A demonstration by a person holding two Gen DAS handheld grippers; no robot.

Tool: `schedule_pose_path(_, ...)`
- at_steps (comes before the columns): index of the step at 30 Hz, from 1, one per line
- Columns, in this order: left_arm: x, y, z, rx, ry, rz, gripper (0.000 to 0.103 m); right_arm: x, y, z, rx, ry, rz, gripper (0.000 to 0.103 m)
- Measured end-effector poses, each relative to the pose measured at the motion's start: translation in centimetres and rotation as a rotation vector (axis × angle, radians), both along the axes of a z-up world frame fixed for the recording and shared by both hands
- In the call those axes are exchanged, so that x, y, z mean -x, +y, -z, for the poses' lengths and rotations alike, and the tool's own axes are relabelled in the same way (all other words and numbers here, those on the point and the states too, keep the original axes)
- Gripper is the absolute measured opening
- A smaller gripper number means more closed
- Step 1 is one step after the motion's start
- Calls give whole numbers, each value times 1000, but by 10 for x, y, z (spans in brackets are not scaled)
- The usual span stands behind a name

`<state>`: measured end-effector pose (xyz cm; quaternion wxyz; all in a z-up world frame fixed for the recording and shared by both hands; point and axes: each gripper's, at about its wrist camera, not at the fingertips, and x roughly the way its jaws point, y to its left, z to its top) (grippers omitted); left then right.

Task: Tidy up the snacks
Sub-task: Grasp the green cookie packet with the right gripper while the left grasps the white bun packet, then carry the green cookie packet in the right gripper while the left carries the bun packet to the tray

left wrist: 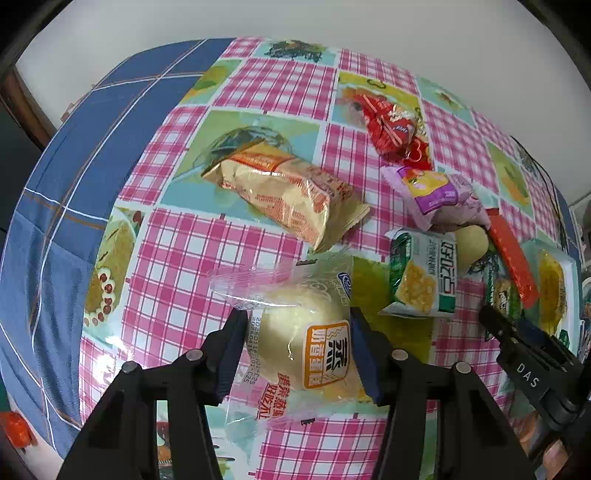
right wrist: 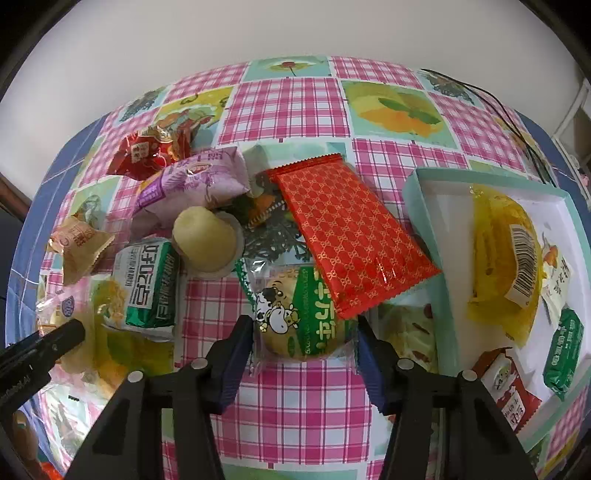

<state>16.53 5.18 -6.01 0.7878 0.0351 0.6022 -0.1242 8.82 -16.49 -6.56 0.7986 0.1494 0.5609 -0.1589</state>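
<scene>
Underneath — pink checked tablecloth (right wrist: 295, 406) over blue cloth (left wrist: 74, 184), white wall (left wrist: 332, 22).

The right gripper (left wrist: 524, 354), at four o'clock in the left wrist view, bears "DAS". At six o'clock, the steamed-cake packet (left wrist: 303, 350) carries a large "蒸". The green cracker packet (left wrist: 424, 277) at three o'clock reads "好吃点".

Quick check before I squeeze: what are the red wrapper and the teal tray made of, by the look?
Red wrapper: looks like glossy plastic or foil film, judging by its shiny creases, gold print and serrated sealed ends.
Teal tray: probably matte cardboard, a box lid perhaps; flat straight walls, white inside, no shine.
</scene>
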Motion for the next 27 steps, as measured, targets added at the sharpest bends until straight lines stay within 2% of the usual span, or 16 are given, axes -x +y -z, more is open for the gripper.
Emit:
schedule_pose_path(11, 10, 2, -42, 20, -77, -5, 56, 15, -6, -19, -53, -44, 28, 56)
schedule_pose_path(27, 33, -11, -91, 39, -209, 10, 56, 45, 7, -95, -55, -238, 13, 56)
